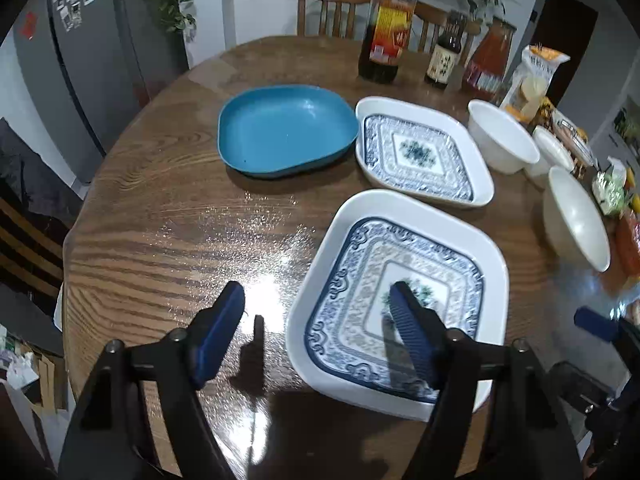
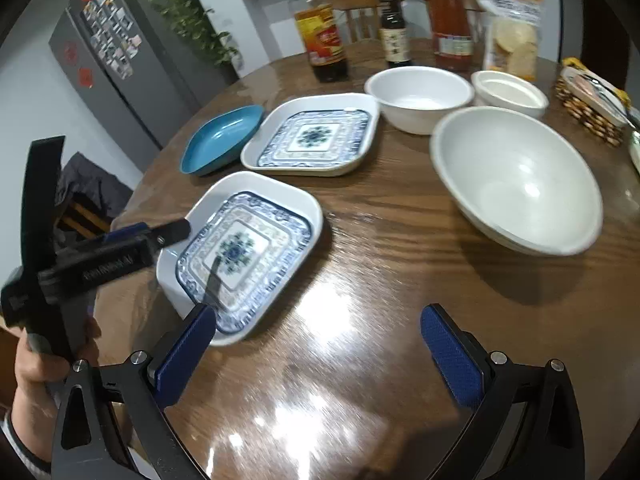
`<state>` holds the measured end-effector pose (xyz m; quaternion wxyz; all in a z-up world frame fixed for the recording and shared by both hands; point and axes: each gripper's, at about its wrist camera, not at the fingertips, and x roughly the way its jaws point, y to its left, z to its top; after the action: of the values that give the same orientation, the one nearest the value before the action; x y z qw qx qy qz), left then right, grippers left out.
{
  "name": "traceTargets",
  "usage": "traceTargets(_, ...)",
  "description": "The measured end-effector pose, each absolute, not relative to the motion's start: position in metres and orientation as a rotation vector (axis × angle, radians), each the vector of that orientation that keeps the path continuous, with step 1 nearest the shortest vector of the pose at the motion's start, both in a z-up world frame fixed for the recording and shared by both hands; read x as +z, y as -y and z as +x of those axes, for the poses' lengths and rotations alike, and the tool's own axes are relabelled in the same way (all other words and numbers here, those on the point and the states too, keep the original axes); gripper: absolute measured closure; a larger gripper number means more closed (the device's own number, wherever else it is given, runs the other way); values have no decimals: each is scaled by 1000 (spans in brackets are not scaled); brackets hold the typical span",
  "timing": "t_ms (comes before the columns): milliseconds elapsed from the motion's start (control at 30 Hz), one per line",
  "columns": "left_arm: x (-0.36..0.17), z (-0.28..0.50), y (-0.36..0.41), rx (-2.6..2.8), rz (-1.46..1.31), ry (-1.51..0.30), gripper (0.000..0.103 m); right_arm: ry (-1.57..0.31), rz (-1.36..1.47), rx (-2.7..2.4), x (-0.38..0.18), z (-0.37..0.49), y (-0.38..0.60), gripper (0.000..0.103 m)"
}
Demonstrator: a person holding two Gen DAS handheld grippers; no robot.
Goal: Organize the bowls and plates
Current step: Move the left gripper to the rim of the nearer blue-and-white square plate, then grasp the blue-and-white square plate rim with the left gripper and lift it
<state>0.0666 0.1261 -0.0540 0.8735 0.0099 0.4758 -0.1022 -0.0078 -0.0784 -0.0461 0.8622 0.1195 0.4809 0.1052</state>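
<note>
Two white square plates with blue patterns lie on the round wooden table [image 1: 160, 216]: a near plate [image 1: 360, 280] [image 2: 260, 240] and a far plate [image 1: 420, 152] [image 2: 316, 136]. A plain blue plate [image 1: 284, 128] [image 2: 224, 136] lies to the left of the far one. Three white bowls stand to the right: a large bowl [image 2: 516, 180], a medium bowl [image 2: 420, 96] and a small bowl [image 2: 508, 92]. My left gripper [image 1: 318, 286] straddles the near plate's left rim, one finger over the plate and one over the table, pads not touching. My right gripper [image 2: 320, 312] is open over bare wood beside that plate.
Sauce bottles [image 2: 320, 40], a red jar [image 2: 450, 28] and a bag of crackers [image 2: 512, 32] line the table's far side. A woven basket [image 2: 592, 104] sits at the right edge. Wooden chairs [image 1: 332, 8] stand behind. A hand [image 2: 40, 360] holds the left gripper.
</note>
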Motion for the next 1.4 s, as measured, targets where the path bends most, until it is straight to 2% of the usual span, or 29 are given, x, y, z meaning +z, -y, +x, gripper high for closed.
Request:
traceTargets(33, -57, 68, -126, -226, 24, -1000, 37, -1002, 247, 231, -46, -5, 75, 0)
traceTargets(100, -63, 71, -126, -248, 40, -1014, 52, -992, 230, 234, -52, 3, 69, 2)
traceTargets(200, -74, 77, -124, -267, 61, -1051, 71, -1012, 236, 235, -60, 15, 63, 13)
traceTargets(300, -74, 79, -124, -280, 81, -1041, 72, -1040, 248, 251, -69, 21, 58, 26)
traceTargets(367, -73, 80, -124, -283, 96, -1035, 73, -1060, 258, 269, -73, 23, 55, 39)
traceTargets(567, -73, 80, -132, -289, 77, -1043, 79, -1070, 258, 290, -76, 29, 49, 63)
traceTargets(633, -72, 79, -131, -291, 67, -1047, 80, -1076, 247, 281, -77, 32, 49, 68)
traceTargets(767, -72, 71, -130, -293, 63, -1053, 80, -1087, 239, 255, -77, 36, 55, 87)
traceTargets(1100, -60, 32, -123, -313, -9, -1041, 80, -1099, 211, 254, -71, 22, 64, 87)
traceTargets(1400, -73, 21, -119, -306, -31, -1082, 81, -1092, 147, 233, -79, 10, 61, 87)
